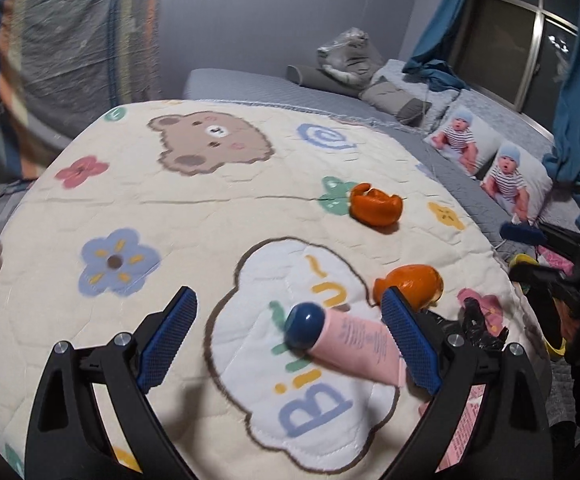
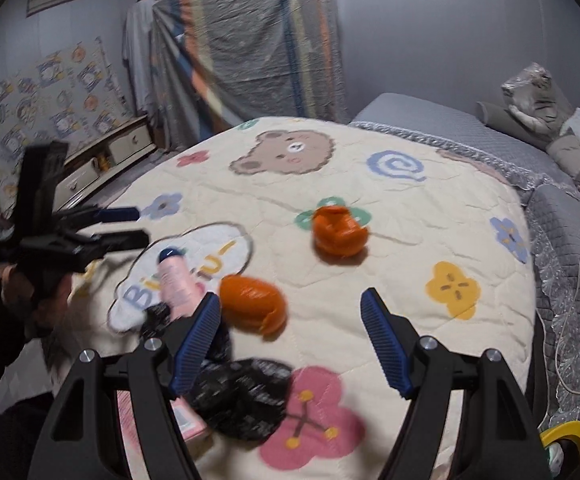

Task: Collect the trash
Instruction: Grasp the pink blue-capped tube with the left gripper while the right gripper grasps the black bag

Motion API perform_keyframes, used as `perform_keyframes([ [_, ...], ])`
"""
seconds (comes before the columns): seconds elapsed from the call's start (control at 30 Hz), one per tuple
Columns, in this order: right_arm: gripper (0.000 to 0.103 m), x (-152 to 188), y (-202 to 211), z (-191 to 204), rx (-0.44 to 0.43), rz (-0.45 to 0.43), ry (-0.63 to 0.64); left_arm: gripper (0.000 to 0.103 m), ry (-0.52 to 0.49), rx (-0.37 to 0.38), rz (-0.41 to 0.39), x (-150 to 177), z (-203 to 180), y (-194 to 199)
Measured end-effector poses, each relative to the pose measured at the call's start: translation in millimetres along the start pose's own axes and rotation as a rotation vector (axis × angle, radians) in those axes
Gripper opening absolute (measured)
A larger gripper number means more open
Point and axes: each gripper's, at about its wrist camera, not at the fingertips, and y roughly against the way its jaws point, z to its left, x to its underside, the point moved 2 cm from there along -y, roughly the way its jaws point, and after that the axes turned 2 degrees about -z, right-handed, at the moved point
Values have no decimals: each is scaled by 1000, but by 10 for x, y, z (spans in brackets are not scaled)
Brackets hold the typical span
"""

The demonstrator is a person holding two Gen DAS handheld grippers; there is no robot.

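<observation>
The left gripper (image 1: pixel 288 340) stands wide open with nothing gripped. The pink tube (image 1: pixel 364 346) lies between its blue pads, close against the right-hand one but seemingly not pinched. I judge the jaws are spread like this to straddle the tube before closing.

The tube's long axis runs from about 4 o'clock to 10 o'clock in the left wrist view, its dark blue cap (image 1: pixel 305 326) pointing to 10, out over the cloud patch of the quilt (image 1: pixel 210 208).

The right gripper (image 2: pixel 292 342) is also well open and empty. At its 10 o'clock lies the nearer orange peel (image 2: pixel 254 304), just beside the left pad; a second peel (image 2: pixel 340 232) lies toward 12, well apart. At 7 o'clock a crumpled black plastic bag (image 2: pixel 246 396) lies on the quilt, likely meant to receive the trash.
</observation>
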Motion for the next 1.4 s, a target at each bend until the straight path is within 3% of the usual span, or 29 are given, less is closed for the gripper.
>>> perform_keyframes([
  [0.23, 69, 140, 6, 409, -81, 37, 80, 89, 56, -6, 2, 107, -39, 76],
  [0.47, 63, 180, -114, 686, -105, 73, 163, 88, 155, -15, 40, 149, -22, -53],
  [0.83, 56, 174, -361, 650, -129, 124, 138, 81, 270, 41, 118, 229, -106, -264],
  [1.2, 54, 207, -553, 652, -157, 162, 142, 81, 311, 0, 161, 185, -154, -541],
  [1.4, 50, 204, -684, 617, -167, 194, 131, 70, 283, -76, 175, 202, -179, -677],
])
